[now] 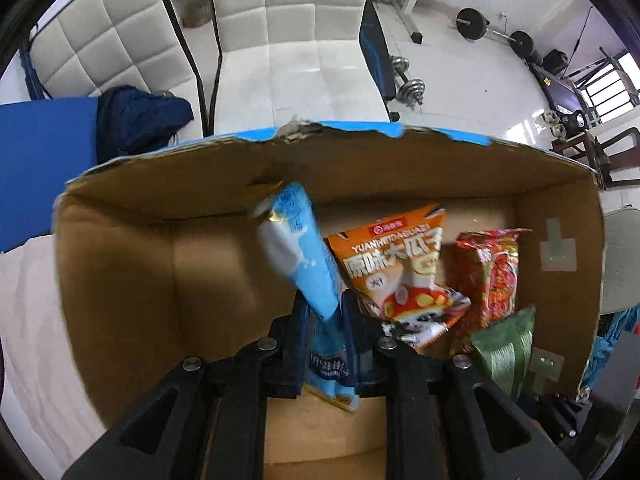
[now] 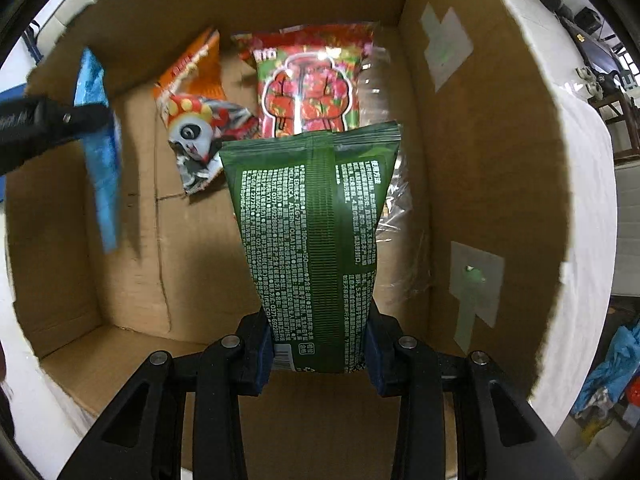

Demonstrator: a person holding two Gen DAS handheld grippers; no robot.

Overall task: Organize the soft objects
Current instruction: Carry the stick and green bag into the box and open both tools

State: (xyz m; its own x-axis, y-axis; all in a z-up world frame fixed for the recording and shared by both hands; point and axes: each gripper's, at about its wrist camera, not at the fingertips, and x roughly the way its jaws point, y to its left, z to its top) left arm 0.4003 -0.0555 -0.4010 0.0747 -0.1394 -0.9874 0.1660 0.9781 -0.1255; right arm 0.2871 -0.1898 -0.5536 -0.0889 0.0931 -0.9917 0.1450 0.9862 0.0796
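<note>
The left gripper [image 1: 326,332] is pinched on a long blue packet [image 1: 304,252], which sticks up and leans left over the open cardboard box [image 1: 120,264]. The right gripper [image 2: 318,354] is clamped on the near end of a green bag [image 2: 312,216] (its printed back side faces the camera), holding it inside the box near the right wall. On the box floor beyond the green bag lie an orange snack bag [image 2: 192,96] with a panda on it and, just to its right, a red and green packet [image 2: 308,88], its near end hidden behind the green bag. In the left view, white padded chairs [image 1: 280,24] and dumbbells [image 1: 408,84] stand past the box.
</note>
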